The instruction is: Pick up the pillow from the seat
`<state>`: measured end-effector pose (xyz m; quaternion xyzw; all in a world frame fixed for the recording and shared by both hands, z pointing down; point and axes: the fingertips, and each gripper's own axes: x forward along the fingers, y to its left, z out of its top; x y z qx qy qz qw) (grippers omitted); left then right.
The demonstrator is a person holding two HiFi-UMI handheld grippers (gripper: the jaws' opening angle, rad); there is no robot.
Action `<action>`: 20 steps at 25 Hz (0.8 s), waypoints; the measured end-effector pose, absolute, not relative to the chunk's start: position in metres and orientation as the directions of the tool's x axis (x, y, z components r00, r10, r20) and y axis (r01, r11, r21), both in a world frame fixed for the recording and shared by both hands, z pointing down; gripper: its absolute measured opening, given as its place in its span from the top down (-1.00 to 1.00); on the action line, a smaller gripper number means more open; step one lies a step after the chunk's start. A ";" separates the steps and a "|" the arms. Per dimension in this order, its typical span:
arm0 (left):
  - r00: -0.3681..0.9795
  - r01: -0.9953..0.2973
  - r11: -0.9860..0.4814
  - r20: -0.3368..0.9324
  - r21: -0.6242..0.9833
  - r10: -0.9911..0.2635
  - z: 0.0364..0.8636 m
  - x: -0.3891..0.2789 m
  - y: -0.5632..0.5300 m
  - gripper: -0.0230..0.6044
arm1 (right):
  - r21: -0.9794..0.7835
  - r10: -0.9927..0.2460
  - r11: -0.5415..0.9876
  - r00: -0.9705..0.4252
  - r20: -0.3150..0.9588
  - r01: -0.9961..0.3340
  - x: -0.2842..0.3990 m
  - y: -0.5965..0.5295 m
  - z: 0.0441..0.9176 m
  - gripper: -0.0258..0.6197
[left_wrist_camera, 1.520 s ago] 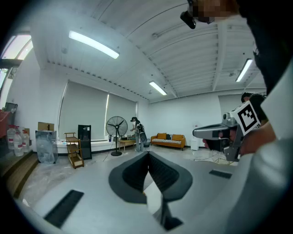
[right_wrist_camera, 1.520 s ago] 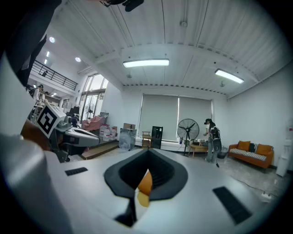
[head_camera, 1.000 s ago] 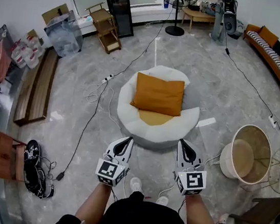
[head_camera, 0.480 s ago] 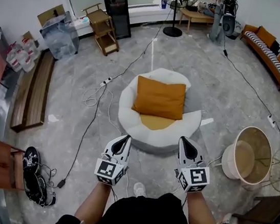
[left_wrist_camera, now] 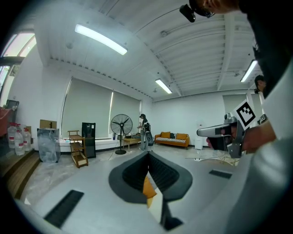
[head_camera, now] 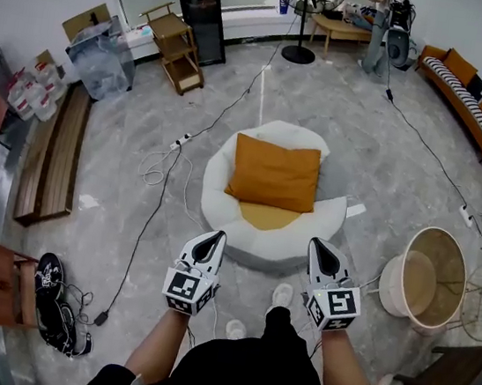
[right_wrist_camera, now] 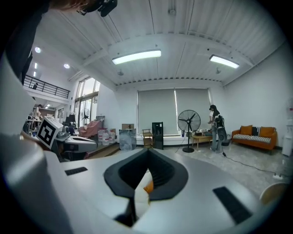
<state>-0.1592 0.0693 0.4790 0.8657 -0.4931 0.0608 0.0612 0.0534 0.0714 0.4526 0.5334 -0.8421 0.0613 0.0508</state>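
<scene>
While the pillow [head_camera: 274, 173] is seen lying on the seat [head_camera: 229, 217], toward its back, nothing of the pickup is yet done. The left gripper [head_camera: 209, 245] and the right gripper [head_camera: 322, 255] are held just short of the seat's near edge, each with jaws pressed together and empty. The reach over the seat, the opening, the grasp and the lift are judged to be left.

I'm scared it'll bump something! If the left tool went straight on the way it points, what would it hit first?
Probably the front rim of the white seat, just ahead of the left tool; the orange pillow sits farther back. Depth is hard to judge.
</scene>
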 end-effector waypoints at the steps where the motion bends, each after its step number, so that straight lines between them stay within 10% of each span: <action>1: 0.505 -0.862 -0.506 0.174 0.042 -0.845 0.481 -0.158 0.063 0.89 | -0.059 -0.890 0.423 -0.427 0.159 -0.904 0.056 0.064 0.458 0.90; 20: 0.452 -0.887 -0.462 0.173 -0.020 -0.875 0.469 -0.078 -0.096 0.89 | -0.096 -0.864 0.479 -0.488 0.124 -0.873 0.143 -0.110 0.443 0.90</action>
